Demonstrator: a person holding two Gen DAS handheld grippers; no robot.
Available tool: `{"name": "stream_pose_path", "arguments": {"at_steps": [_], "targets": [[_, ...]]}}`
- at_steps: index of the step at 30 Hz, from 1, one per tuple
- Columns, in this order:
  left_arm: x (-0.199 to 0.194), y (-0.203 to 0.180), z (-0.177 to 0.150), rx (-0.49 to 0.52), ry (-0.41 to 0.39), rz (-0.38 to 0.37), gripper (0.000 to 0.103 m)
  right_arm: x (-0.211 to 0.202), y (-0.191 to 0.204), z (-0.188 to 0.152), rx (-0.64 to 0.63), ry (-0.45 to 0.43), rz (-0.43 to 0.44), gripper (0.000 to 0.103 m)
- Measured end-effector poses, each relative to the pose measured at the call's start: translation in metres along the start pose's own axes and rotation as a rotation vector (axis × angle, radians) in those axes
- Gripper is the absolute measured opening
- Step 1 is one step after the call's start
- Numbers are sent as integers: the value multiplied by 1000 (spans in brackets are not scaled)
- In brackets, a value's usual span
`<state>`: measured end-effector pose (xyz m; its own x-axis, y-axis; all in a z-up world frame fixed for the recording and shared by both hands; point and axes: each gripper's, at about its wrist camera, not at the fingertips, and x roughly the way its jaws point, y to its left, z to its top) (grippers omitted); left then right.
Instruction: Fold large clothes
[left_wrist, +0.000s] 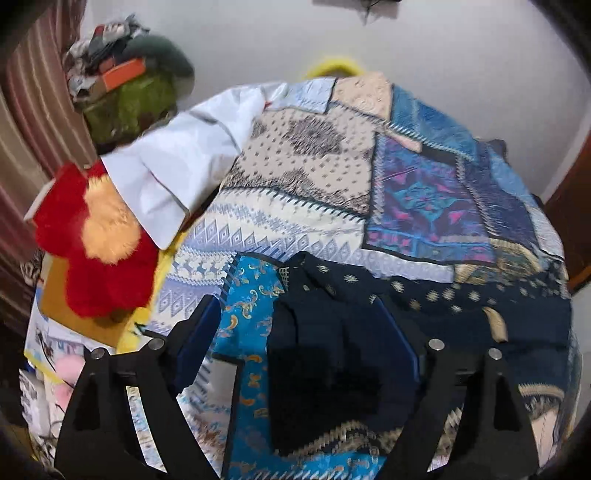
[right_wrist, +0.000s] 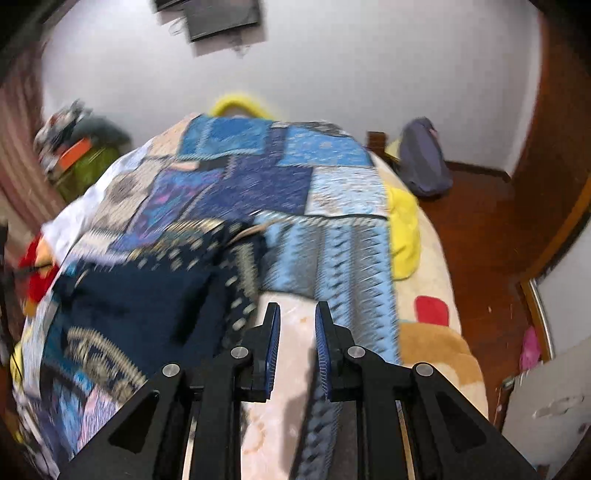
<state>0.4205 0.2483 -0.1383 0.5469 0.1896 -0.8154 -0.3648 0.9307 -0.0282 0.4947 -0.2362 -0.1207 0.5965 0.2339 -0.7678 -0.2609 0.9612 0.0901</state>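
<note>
Dark navy cloth, a folded-over part of the big patchwork garment, lies bunched between the wide-spread fingers of the left gripper; the pads stand clear of it, so it is not pinched. In the right wrist view the right gripper has its jaws drawn narrow. A blue patterned strip runs beneath them, but whether it is pinched I cannot tell, since a gap shows between the tips.

The garment is spread across the bed, covering most of it. One fold looks laid, and the left claw seems to have let it go. Next, I judge, comes a fresh hold on a far edge or corner, brought over squarely without dragging the layer already placed.

White cloth overlaps the garment's left edge, with a red and orange plush cushion just beside it; either could catch a sweeping fold. A yellow blanket peeks out on the right side.
</note>
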Motion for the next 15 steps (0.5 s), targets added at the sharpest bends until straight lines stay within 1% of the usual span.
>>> {"name": "stream_pose_path", "arguments": {"at_steps": [2,4,7,9,10,11,13,15], "targets": [[-9,-6,-8,37,12,-17,84,-4,16,-9,-32,3,45,14],[-9,-16,-21,86,33,-29,85,-2,36,-17,-64,11,92,15],[4,-34,-42,148,60,-49,86,13,67,-26,-117,41,138,15],[23,-48,-60,202,88,-48,86,29,87,-34,-151,73,155,15],[35,-56,-68,238,108,-29,86,38,94,-36,-163,91,160,15],[49,-65,-75,286,125,11,86,48,102,-38,-179,116,165,15],[72,-76,-81,363,115,109,86,72,117,-40,-222,157,155,14],[85,-79,-73,372,94,139,86,87,124,-35,-263,146,116,14]]}}
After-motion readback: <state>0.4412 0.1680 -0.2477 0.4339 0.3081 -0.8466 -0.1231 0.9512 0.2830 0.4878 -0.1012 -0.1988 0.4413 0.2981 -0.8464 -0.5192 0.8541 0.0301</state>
